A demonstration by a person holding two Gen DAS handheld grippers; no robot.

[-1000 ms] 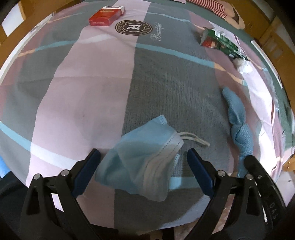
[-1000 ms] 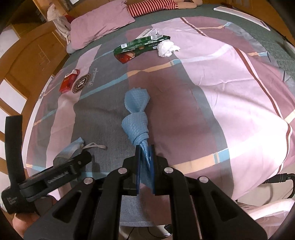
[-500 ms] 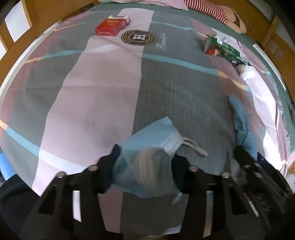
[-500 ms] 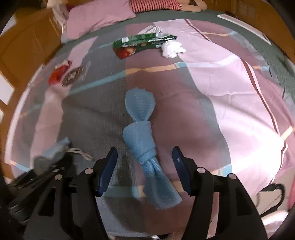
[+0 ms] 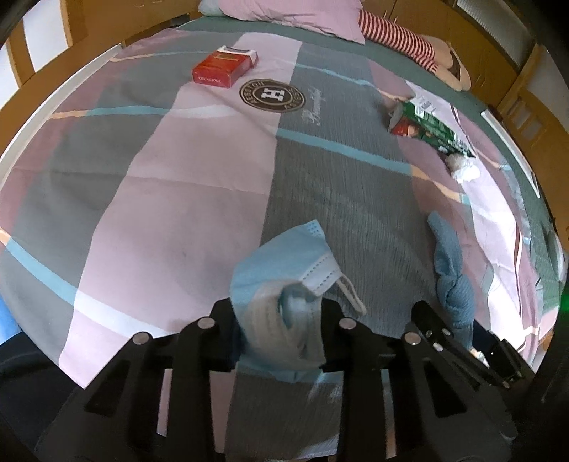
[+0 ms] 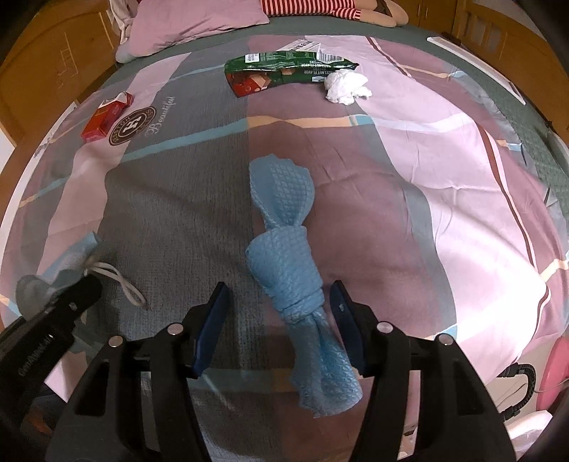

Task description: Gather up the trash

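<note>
A light blue face mask (image 5: pixel 284 256) lies crumpled on the checked bedspread (image 5: pixel 177 170). My left gripper (image 5: pixel 279 320) is closing, and its pads press on the mask's bunched near end. The mask's ear loop (image 5: pixel 350 295) trails to the right. A knotted blue cloth (image 6: pixel 281 199) lies lengthwise on the bed. My right gripper (image 6: pixel 280 289) stands open around its knot, pads clear of it on both sides. In the right wrist view the left gripper (image 6: pixel 71 302) and the mask (image 6: pixel 42 284) sit at the far left.
Farther up the bed lie a red cigarette pack (image 5: pixel 224 67), a green snack wrapper (image 6: pixel 284 69) and a crumpled white tissue (image 6: pixel 346 85). A pink pillow (image 6: pixel 192 21) and a striped soft toy (image 5: pixel 394 35) are at the head. A wooden frame (image 6: pixel 53 71) borders the bed.
The left jaws went from wide open to pinched on the mask, bunching it. The right jaws let go of the cloth's tail and opened; the cloth now lies between them.
</note>
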